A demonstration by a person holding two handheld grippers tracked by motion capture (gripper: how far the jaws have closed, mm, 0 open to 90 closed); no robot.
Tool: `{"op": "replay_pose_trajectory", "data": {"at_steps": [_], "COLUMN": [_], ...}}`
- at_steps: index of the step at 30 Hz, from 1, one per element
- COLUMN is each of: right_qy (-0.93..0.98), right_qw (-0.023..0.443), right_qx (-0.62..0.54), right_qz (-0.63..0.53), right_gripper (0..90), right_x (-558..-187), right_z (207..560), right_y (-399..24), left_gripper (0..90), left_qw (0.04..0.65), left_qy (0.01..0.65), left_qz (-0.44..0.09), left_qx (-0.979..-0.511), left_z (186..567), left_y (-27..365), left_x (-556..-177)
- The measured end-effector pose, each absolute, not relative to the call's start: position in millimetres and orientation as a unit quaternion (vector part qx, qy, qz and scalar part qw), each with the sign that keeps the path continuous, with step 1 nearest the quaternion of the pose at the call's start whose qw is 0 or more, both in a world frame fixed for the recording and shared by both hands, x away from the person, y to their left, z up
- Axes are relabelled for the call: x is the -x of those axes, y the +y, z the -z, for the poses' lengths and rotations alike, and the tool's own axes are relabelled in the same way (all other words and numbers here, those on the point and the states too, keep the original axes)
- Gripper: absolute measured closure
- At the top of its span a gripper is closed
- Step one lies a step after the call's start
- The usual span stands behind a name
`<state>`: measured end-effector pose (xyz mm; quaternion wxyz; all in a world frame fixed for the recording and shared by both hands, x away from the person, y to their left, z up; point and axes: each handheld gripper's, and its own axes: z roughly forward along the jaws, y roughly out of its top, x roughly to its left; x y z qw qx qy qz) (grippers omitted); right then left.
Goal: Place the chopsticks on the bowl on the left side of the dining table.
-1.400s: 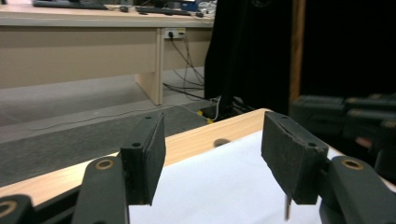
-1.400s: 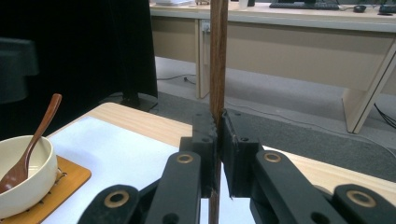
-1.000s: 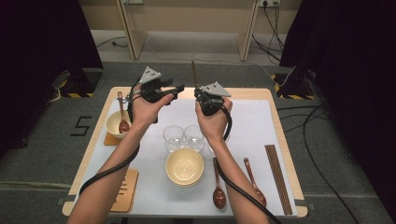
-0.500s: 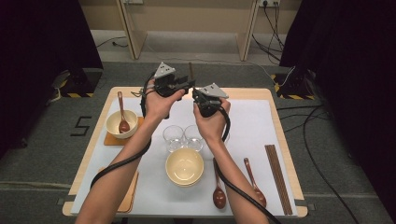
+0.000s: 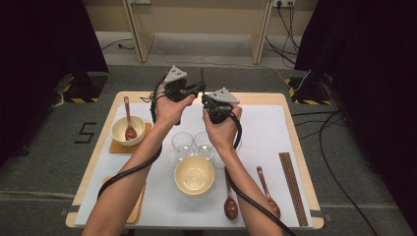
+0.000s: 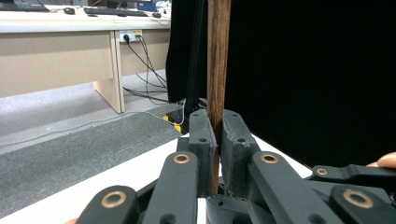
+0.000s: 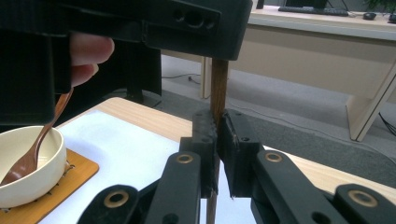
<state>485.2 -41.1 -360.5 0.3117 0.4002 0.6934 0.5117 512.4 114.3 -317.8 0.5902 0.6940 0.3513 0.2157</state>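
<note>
White mat (image 5: 275, 132) on wooden table (image 5: 255, 98), grey carpet, left gripper (image 5: 199, 88) jaws just closed onto upright chopstick (image 6: 218, 60), right gripper (image 5: 205, 102) clamping it too

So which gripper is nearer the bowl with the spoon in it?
Left. The left gripper is up and right of the bowl; the right gripper is farther right. Both clamp one chopstick.

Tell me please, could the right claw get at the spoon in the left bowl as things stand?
Probably not yet: the right claw is shut on a wooden stick, which the left claw also clamps. The spoon in the bowl lies uncovered, though.
</note>
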Motion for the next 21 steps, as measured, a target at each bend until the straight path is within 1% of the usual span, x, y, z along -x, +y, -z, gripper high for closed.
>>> {"op": "replay_pose_trajectory", "data": {"at_steps": [3, 13, 21], "right_qy": [0.695, 0.7, 0.702], "right_qw": [0.313, 0.298, 0.292], "right_qx": [-0.397, -0.392, -0.39], "right_qz": [-0.511, -0.517, -0.52], "right_gripper": [77.7, 68.4, 67.1], "right_x": [-484.8, -480.9, -476.7], "right_z": [359.2, 356.7, 355.5], "right_y": [-41.8, -47.1, -50.1], "left_gripper": [83.7, 83.6, 83.6], "left_qw": [0.594, 0.594, 0.59], "left_qy": [0.35, 0.347, 0.35], "left_qz": [-0.218, -0.243, -0.263], "left_qx": [-0.69, -0.684, -0.679], "left_z": [316.3, 308.1, 305.0], "left_y": [113.5, 118.3, 128.3], "left_x": [-512.5, -510.7, -508.9]}}
